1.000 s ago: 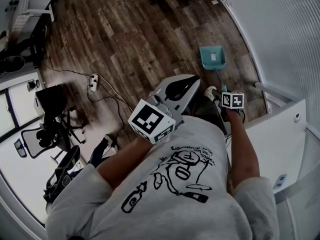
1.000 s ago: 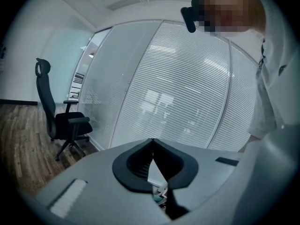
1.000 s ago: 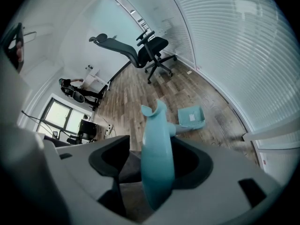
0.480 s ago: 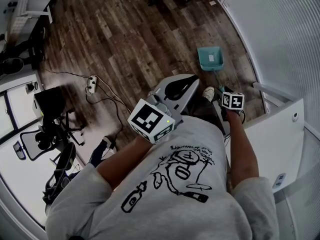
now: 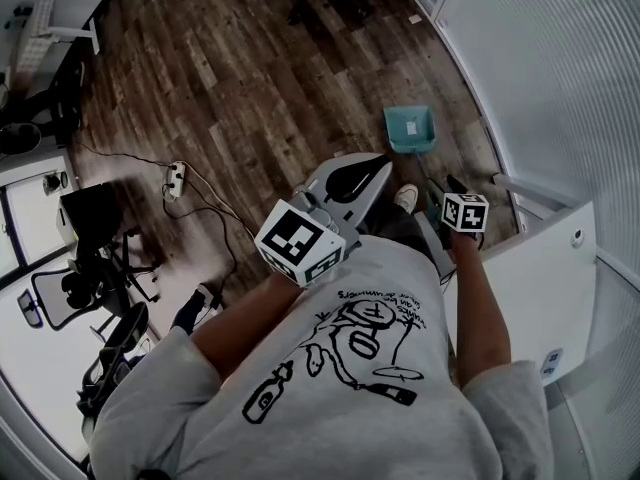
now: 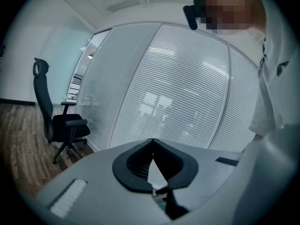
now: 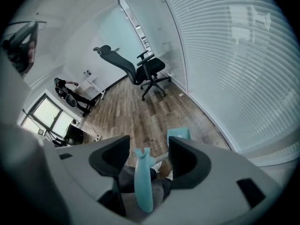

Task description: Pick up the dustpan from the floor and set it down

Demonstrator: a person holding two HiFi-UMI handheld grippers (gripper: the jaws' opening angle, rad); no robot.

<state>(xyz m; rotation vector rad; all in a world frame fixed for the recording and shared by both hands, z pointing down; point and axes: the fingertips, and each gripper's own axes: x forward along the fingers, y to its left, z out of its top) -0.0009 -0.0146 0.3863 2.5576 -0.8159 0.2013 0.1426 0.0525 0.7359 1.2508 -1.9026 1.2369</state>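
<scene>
Wood floor (image 5: 250,78) runs beside a ribbed glass wall (image 5: 560,78). I read my right tongs (image 7: 146,146) as wide apart. The teal handle (image 7: 143,182) of the single dustpan (image 5: 410,128) stands between the jaws, clear of both. Its pan is down at the floor near the wall. My left tongs (image 6: 152,142) are closed tip to tip and empty. Count: one dustpan, two tongs.
</scene>
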